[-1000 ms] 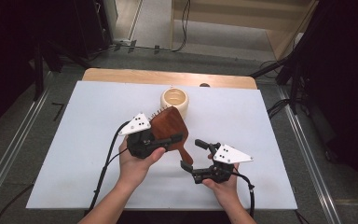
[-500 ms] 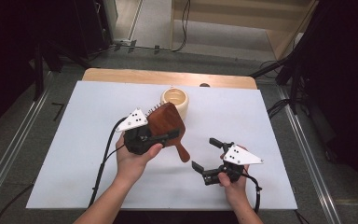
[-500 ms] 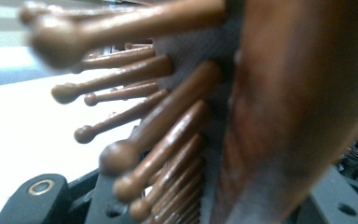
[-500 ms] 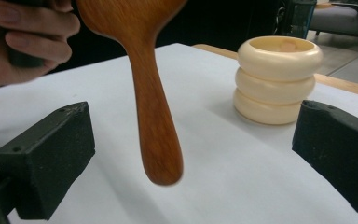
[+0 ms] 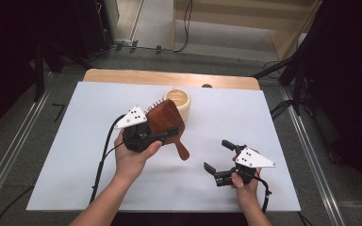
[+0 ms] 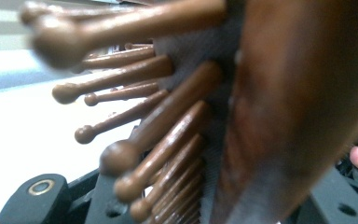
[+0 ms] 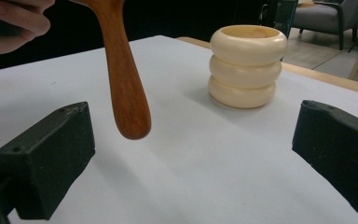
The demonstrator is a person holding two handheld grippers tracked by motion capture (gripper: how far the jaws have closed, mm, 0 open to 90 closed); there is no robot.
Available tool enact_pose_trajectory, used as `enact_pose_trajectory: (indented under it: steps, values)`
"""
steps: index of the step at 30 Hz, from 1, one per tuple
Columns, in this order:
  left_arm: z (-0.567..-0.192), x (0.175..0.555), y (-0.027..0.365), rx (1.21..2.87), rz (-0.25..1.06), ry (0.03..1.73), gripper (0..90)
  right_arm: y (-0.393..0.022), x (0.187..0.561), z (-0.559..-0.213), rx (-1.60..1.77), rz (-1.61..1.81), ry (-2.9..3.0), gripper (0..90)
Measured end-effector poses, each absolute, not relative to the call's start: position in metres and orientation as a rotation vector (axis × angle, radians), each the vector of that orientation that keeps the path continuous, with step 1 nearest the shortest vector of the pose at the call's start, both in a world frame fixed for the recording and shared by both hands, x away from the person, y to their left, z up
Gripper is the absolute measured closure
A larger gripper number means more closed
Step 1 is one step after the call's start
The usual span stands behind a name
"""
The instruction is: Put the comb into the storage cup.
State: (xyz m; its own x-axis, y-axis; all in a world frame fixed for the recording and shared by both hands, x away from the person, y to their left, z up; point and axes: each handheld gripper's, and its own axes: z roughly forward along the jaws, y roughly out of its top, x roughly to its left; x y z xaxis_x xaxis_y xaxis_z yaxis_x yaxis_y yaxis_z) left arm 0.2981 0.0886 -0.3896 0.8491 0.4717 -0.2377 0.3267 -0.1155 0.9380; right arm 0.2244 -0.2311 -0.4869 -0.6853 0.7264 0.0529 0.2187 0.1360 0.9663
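Observation:
A dark wooden hairbrush (image 5: 166, 118) hangs above the white table, its handle (image 5: 182, 151) pointing toward me and to the right. My left gripper (image 5: 162, 134) is shut on the brush head; in the left gripper view the bristles (image 6: 144, 121) and wooden back (image 6: 289, 107) sit right between the jaws. My right gripper (image 5: 217, 155) is low over the table, right of the handle and apart from it. Its jaws have just been opening and stand wide with nothing between them. In the right gripper view the handle tip (image 7: 128, 107) hangs ahead at the left.
A cream ringed holder (image 5: 179, 101) stands upright behind the brush, also seen as the holder (image 7: 247, 65) ahead of my right gripper. The white sheet (image 5: 273, 141) covers the table, with a wooden strip (image 5: 122, 76) along the far edge.
My right gripper has drawn away from the brush handle, toward the right and the near edge, with its jaws a little wider. The left hand and the brush have stayed put.

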Motion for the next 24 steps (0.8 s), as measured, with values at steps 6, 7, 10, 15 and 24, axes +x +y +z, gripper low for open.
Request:
enact_pose_trajectory:
  steps: [6, 7, 10, 15, 24]
  values:
    - [-0.388, 0.301, 0.091, 1.716, 0.147, 0.631, 58.9, -0.244, 0.221, -0.49, 0.943, 1.548, 1.971, 0.0]
    - [-0.388, 0.302, 0.091, 1.716, 0.147, 0.633, 58.9, -0.246, 0.221, -0.49, 0.944, 1.543, 1.966, 0.0]
    - [-0.387, 0.304, 0.092, 1.711, 0.146, 0.634, 58.9, -0.252, 0.219, -0.491, 0.955, 1.537, 1.956, 0.0]
    - [-0.384, 0.307, 0.095, 1.708, 0.152, 0.64, 58.9, -0.262, 0.217, -0.493, 0.975, 1.51, 1.944, 0.0]
    - [-0.379, 0.313, 0.098, 1.699, 0.161, 0.648, 58.9, -0.277, 0.214, -0.497, 1.006, 1.478, 1.925, 0.0]
